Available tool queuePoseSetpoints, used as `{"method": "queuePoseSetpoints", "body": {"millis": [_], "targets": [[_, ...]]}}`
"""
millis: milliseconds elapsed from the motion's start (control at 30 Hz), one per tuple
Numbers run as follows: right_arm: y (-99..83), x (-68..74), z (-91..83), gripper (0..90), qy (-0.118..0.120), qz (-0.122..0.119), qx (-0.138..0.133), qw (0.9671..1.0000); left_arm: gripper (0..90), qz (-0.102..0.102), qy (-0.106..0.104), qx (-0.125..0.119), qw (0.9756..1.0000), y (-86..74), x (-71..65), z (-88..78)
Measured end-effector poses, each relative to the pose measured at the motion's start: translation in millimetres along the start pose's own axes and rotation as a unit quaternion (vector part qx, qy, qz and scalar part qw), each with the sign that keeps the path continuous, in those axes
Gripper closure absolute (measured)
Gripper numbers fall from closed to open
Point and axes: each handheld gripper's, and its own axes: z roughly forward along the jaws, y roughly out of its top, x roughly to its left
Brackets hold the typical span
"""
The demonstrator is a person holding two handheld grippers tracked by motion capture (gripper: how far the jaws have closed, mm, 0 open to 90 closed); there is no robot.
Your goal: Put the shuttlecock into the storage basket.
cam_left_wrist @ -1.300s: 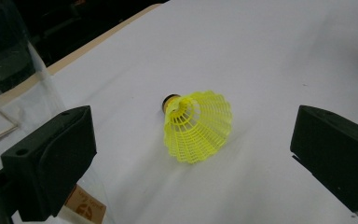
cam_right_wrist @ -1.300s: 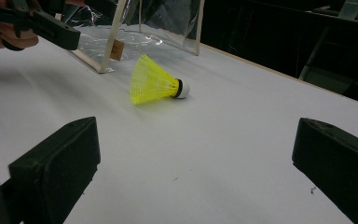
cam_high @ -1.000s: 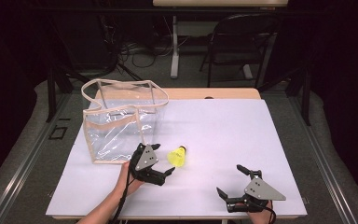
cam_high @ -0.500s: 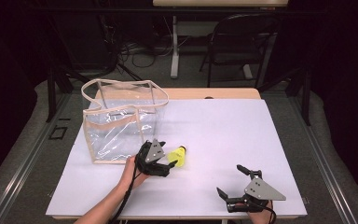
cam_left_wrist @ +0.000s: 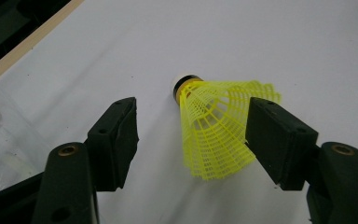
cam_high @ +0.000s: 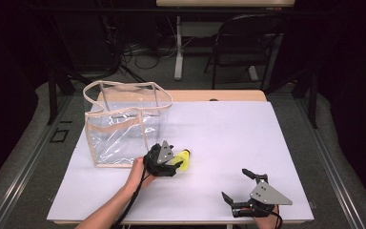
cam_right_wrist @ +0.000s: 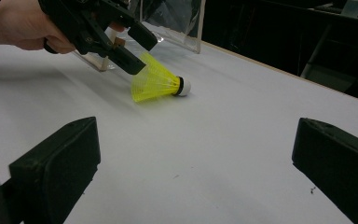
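In the high view, the left gripper (cam_high: 174, 164) covers the skirt end of the yellow shuttlecock (cam_high: 184, 160); pad contact cannot be determined there. In the left gripper view, the clear bag (cam_left_wrist: 0, 135) is cut off at 9 o'clock. In the right gripper view, the bag's top is cut off at 12 o'clock.

Standing just left of the shuttlecock (cam_high: 184, 161), blocking that side: clear bag (cam_high: 124, 125); lying open rightward and forward: bare counter (cam_high: 228, 133).

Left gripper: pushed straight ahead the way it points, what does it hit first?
The yellow shuttlecock, skirt end first. It already lies between the closing jaws of the left gripper, nearer one pad; contact isn't clear.
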Motion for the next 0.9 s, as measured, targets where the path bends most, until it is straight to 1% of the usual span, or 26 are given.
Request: {"method": "queuePoseSetpoints", "body": {"millis": [167, 233, 400, 533, 767, 833, 900], "targets": [[-0.2, -0.1, 0.1, 0.5, 0.0, 0.0, 0.002, 1.0, 47.9, -0.01, 0.001, 0.007, 0.9999, 0.8, 3.8, 2.4], [-0.1, 0.0, 0.2, 0.5, 0.001, -0.001, 0.002, 1.0, 51.1, -0.01, 0.001, 0.012, 0.9999, 0.7, 4.8, 3.4], [-0.1, 0.3, 0.3, 0.5, 0.001, -0.002, 0.003, 1.0, 57.9, -0.011, -0.005, 0.015, 0.9998, 0.2, 4.3, 5.5], [-0.1, 0.4, 0.6, 0.5, 0.002, -0.003, 0.004, 1.0, 62.6, -0.014, -0.006, 0.017, 0.9997, -0.3, 4.5, 6.5], [-0.2, 0.5, 0.7, 0.6, 0.003, -0.004, 0.005, 1.0, 66.6, -0.023, -0.007, 0.019, 0.9995, -2.1, 4.6, 9.3], [-0.2, 0.5, 0.7, 0.6, 0.003, -0.004, 0.005, 1.0, 67.8, -0.021, -0.007, 0.022, 0.9995, -2.5, 4.5, 10.0], [-0.2, 0.6, 0.7, 0.6, 0.003, -0.004, 0.005, 1.0, 69.2, -0.027, -0.009, 0.022, 0.9994, -3.1, 3.9, 10.8]]}}
